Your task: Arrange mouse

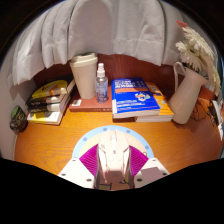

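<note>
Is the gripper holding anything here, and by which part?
Yes: the gripper holds a white mouse, its pink pads pressed on the mouse's two sides, above the round blue mat.

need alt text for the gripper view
The tongs hold a white mouse between their pink pads above a round blue mouse mat on a wooden desk. Beyond stand a blue book, a small bottle and a white vase.
</note>
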Motion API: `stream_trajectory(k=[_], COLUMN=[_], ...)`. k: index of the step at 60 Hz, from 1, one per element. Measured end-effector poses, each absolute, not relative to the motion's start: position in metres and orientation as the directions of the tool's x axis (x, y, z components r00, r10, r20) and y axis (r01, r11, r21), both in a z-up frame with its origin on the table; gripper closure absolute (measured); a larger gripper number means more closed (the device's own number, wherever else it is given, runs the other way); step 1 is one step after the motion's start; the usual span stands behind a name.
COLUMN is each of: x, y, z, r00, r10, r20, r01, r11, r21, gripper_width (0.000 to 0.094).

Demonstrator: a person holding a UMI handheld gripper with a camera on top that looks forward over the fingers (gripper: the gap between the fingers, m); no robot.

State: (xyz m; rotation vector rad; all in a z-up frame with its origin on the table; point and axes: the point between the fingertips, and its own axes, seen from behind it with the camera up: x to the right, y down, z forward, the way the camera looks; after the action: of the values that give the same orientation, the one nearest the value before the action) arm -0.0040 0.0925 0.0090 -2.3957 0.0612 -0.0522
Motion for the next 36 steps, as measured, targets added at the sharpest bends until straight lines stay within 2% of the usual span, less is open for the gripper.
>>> stream_trajectory(k=[6, 11, 21, 23, 24, 26, 36], x=[-0.002, 0.0, 0.001, 0.003, 0.005, 0.005, 0.003], y=[0.08, 0.082, 0.081, 0.078, 0.076, 0.074, 0.048], z=[-0.014, -0.012, -0.013, -0.012, -0.01, -0.003, 0.061], r00=[0.997, 0.997, 0.996, 0.995, 0.995, 0.994, 0.996], r10=[-0.071, -0.069, -0.083, -0.097, -0.104, -0.111, -0.093], r20=[0.014, 0.025, 0.005, 0.002, 0.003, 0.003, -0.019], r01=[-0.045, -0.035, -0.058, -0.072, -0.077, -0.082, -0.078], r11=[-0.758, -0.739, -0.74, -0.748, -0.751, -0.749, -0.692], r21=[-0.651, -0.673, -0.67, -0.659, -0.656, -0.657, -0.717], gripper_width=[0.0538, 0.0523, 0.0373, 0.0319, 0.0227, 0.0127, 0.0073])
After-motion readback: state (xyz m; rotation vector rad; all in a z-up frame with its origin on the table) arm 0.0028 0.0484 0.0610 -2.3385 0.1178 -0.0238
